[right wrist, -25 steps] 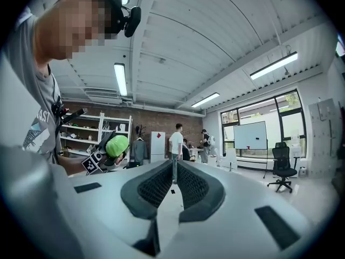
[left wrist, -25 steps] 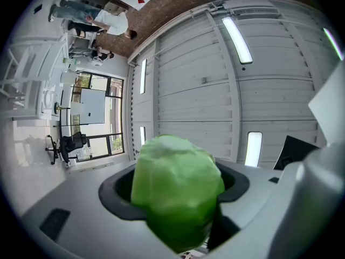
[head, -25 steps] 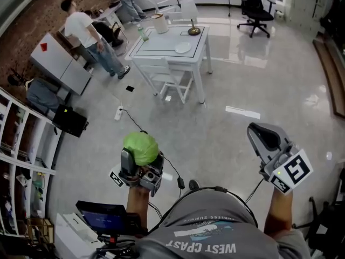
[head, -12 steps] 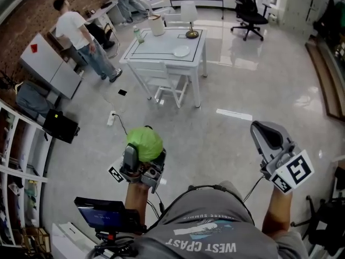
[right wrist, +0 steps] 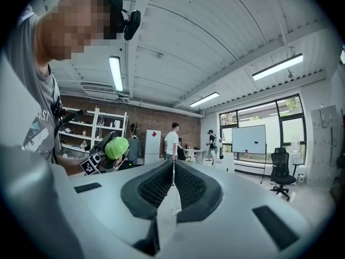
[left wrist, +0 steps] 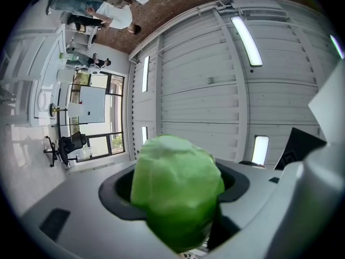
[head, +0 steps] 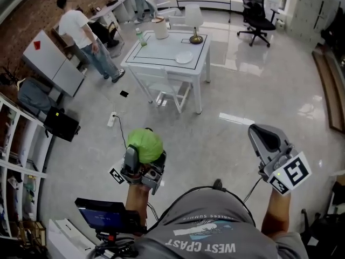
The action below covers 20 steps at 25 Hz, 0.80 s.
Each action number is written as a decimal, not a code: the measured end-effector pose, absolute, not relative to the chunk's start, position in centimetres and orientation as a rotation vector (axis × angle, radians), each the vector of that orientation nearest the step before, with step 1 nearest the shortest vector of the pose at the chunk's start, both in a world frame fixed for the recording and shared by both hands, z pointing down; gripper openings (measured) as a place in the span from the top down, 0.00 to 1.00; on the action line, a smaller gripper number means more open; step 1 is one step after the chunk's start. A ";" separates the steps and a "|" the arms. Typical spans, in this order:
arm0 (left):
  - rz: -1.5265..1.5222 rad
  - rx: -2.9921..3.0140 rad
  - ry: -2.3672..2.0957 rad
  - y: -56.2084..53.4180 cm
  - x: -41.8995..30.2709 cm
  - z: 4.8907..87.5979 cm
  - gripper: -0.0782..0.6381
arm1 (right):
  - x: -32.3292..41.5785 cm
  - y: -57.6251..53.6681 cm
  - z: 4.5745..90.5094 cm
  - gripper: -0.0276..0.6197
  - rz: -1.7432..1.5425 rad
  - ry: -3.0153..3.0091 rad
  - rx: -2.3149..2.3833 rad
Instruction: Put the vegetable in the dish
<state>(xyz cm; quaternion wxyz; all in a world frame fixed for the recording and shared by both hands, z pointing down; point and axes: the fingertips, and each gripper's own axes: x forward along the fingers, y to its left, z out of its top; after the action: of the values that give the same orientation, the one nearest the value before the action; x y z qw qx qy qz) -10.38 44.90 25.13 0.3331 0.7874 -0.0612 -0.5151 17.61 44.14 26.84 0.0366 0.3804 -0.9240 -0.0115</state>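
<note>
Green and crinkled like a tight ball of leaves, the vegetable sits pinched in the left hand-held gripper, whose smooth grey moulded jaws with dark pads clamp its rounded sides and point it upward. The right hand-held gripper holds nothing, its two dark lattice-textured pads pressed flat together. Well apart from both, across the glossy pale floor, a round white dish lies on the white rectangular desk.

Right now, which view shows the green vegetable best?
The left gripper view: the green vegetable sits large between its jaws, gripped. The head view shows it from above; the right gripper view shows it small, at left.
</note>
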 end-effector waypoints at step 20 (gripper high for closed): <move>-1.381 2.070 -0.195 37.3 -5.9 23.6 0.42 | 22.2 35.5 26.5 0.94 0.001 -2.846 1.114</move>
<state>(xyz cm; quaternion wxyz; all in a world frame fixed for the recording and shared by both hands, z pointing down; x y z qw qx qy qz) -5.89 37.30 23.62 0.3170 0.7866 -0.0742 -0.5247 22.23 35.50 26.52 0.0428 0.3642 -0.9303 0.0002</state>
